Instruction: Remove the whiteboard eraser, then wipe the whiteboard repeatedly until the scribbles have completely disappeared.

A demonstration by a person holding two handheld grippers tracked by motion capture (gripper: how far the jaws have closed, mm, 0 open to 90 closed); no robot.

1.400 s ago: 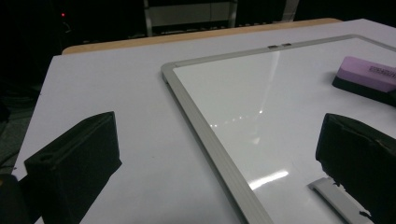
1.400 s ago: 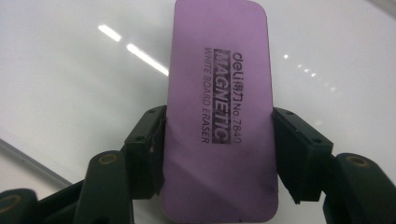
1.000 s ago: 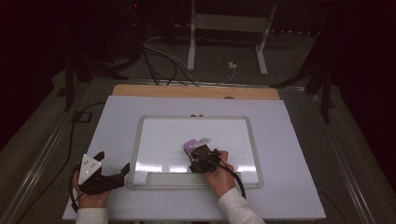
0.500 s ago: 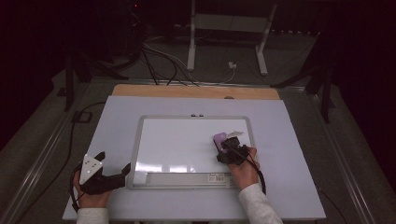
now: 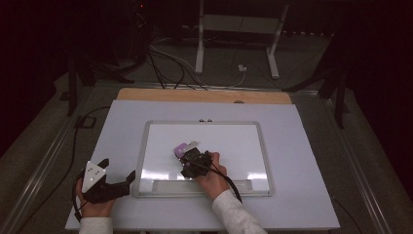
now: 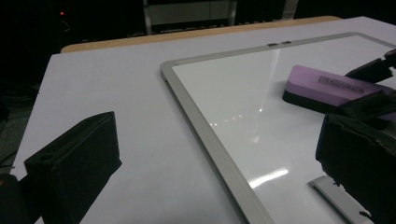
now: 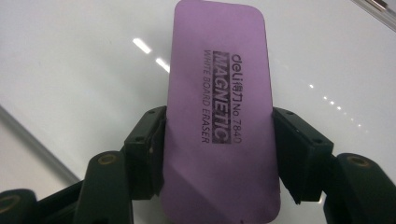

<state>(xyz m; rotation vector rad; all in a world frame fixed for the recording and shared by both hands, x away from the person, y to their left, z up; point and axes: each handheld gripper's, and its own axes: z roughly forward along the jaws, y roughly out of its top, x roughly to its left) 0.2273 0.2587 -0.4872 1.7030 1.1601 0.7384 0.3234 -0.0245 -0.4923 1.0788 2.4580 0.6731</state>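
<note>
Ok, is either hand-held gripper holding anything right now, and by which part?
The right hand-held gripper holds the purple whiteboard eraser by its long sides, near one end. The left hand-held gripper holds nothing.

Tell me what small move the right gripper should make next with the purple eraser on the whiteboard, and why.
Probably sweep sideways across the board. The right gripper is shut on the purple eraser, which lies flat on the whiteboard near its middle. The left gripper rests open at the board's corner, beside the frame.
</note>
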